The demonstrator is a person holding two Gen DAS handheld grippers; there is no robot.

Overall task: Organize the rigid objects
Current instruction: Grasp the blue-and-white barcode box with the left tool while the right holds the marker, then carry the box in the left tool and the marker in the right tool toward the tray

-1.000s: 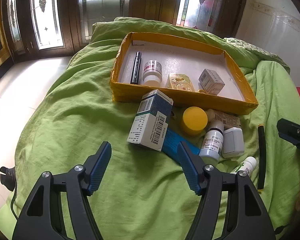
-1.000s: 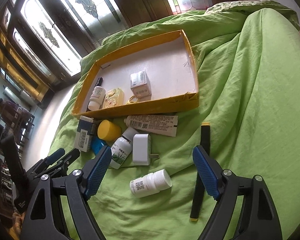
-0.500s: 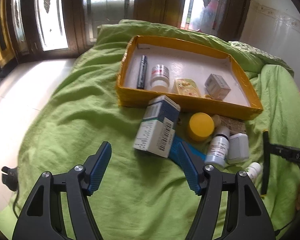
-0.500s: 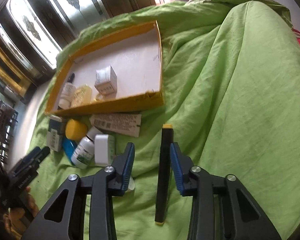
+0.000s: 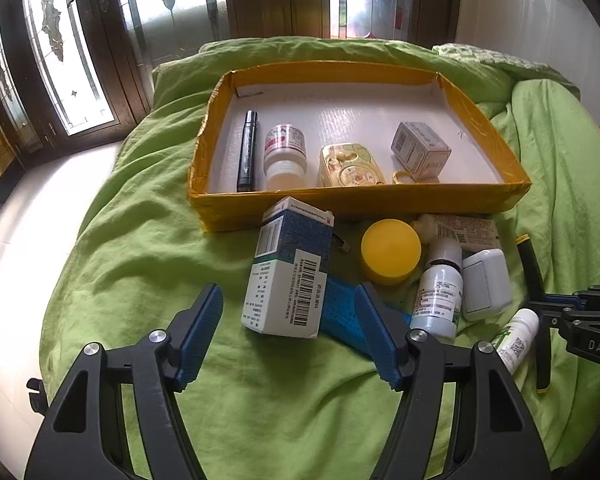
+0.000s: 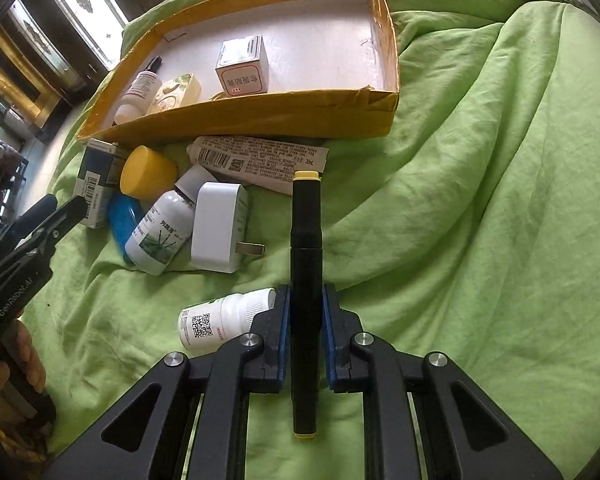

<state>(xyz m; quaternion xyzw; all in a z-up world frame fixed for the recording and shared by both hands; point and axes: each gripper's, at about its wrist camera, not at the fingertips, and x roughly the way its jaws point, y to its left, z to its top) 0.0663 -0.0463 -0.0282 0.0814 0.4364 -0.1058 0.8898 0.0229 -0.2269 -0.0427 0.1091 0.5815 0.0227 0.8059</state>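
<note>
- My right gripper (image 6: pixel 305 320) is clamped on the black marker (image 6: pixel 306 264) at lower centre of the right wrist view. The marker lies on the green bedspread (image 6: pixel 480 200), its yellow-tipped far end pointing up the frame toward the yellow tray (image 6: pixel 260 116).
- The pads hold it below its middle, so the long free end could swing down when I lift and knock the tube (image 6: pixel 260 160) lying just past its tip.
- A round, smooth barrel may slip between the pads if I tilt it steeply over the tray.
- The small white bottle (image 6: pixel 224 320) lies right beside my left-hand pad; lifting carelessly could roll it across the soft cloth.
- My left gripper (image 5: pixel 288 332) stands apart, holding nothing, low in the left wrist view, near the blue-and-white carton (image 5: pixel 292 272). Dropping it further could shove that carton into the yellow-capped jar (image 5: pixel 390 250).
- The tray's near wall is tall enough, I judge, to catch the marker if I carry it too low.
</note>
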